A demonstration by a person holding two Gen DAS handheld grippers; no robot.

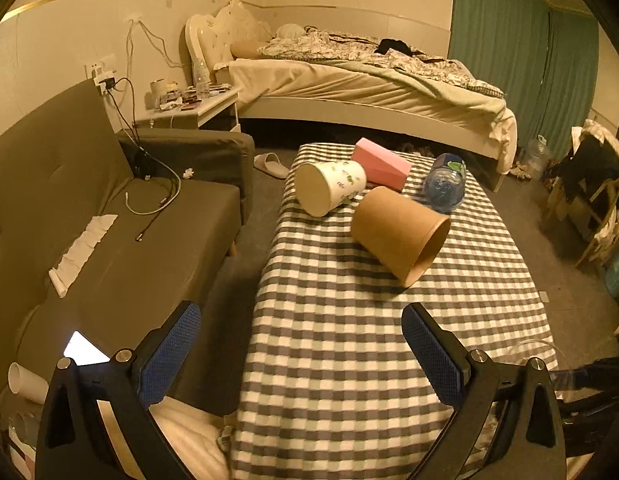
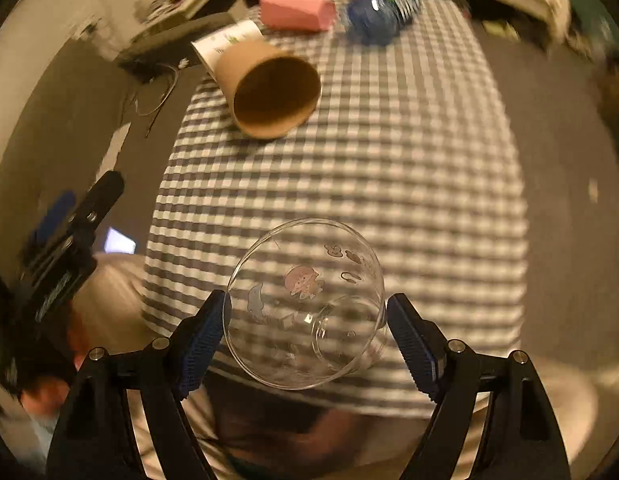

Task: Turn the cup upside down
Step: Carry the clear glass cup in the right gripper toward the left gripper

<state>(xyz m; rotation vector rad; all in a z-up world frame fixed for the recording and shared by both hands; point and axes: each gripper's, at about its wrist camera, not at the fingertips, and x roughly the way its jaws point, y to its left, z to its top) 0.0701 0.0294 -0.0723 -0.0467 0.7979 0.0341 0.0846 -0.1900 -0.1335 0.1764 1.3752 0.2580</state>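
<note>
A clear glass cup (image 2: 305,304) with small cartoon prints sits between the pads of my right gripper (image 2: 307,312), tilted, with its open mouth facing the camera, above the near end of the checked table (image 2: 409,184). Both pads touch its sides. The cup's rim shows faintly at the right edge of the left wrist view (image 1: 537,350). My left gripper (image 1: 299,328) is open and empty, hovering over the table's near left edge; it also shows at the left of the right wrist view (image 2: 75,216).
A brown paper cup (image 1: 401,232) and a white printed paper cup (image 1: 329,186) lie on their sides mid-table. A pink block (image 1: 381,164) and a blue water bottle (image 1: 445,184) lie at the far end. A grey sofa (image 1: 109,220) stands left; a bed (image 1: 369,80) stands beyond.
</note>
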